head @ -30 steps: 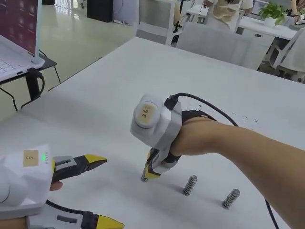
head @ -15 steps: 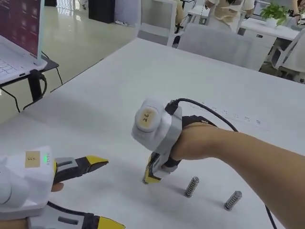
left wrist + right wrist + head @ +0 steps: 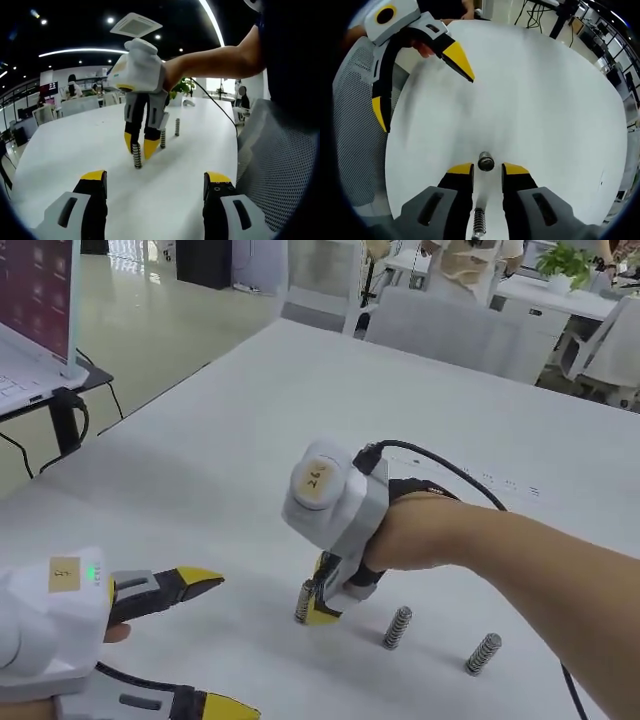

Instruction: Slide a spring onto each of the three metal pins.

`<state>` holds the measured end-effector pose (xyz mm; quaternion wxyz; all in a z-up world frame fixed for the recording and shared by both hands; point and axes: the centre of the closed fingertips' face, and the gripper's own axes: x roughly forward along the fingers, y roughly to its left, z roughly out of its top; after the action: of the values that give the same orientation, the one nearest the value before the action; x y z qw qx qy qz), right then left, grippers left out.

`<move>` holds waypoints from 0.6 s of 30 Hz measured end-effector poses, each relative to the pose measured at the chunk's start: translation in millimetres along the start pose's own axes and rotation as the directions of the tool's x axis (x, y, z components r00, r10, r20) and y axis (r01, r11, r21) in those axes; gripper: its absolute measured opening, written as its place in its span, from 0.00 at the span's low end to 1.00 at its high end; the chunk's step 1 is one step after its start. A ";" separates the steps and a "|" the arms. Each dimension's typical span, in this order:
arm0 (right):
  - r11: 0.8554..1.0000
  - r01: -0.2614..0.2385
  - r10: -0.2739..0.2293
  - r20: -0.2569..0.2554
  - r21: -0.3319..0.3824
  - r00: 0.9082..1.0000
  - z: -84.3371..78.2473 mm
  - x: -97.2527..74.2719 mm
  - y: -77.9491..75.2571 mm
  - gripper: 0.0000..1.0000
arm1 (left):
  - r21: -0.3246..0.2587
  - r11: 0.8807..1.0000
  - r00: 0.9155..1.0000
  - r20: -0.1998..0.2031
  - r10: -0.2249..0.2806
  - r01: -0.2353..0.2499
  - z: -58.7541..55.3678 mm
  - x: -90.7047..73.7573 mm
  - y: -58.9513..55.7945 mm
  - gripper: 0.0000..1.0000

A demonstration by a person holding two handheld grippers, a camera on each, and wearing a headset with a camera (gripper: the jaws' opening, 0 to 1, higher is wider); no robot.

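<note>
Jaws of the right gripper (image 3: 488,168), slightly parted, flank the spring-covered pin (image 3: 485,161) on the white desk (image 3: 545,100); the left gripper (image 3: 155,175) gapes wide; office beyond

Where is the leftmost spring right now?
In the head view, the leftmost spring stands on the table between the fingers of the right gripper, just left of the middle spring.
</note>
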<state>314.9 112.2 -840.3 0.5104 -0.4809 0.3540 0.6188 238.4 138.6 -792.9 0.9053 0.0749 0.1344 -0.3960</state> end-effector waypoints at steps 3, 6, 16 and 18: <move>1.000 0.002 -0.002 0.019 0.016 1.000 -1.9 -3.7 1.3 0.20 | 0.001 1.000 1.000 -0.001 -0.003 0.003 0.1 1.2 -1.4 0.75; 0.999 -0.005 0.004 0.041 0.034 0.999 -3.3 -5.7 4.9 0.19 | 0.001 1.000 1.000 -0.003 -0.006 0.006 -0.2 2.9 -2.7 0.75; 0.998 0.005 -0.009 0.071 0.055 0.997 -10.9 -16.4 16.6 0.20 | 0.009 1.000 1.000 -0.004 -0.009 0.009 2.2 5.8 -3.0 0.75; 0.998 0.013 -0.018 0.089 0.062 0.996 -10.8 -19.1 19.0 0.20 | 0.011 1.000 1.000 -0.005 -0.010 0.010 2.9 6.4 -3.0 0.75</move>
<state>299.3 92.2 -826.2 0.5448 -0.4398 0.3460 0.6245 241.0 131.4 -792.2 0.9026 0.0800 0.1349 -0.4010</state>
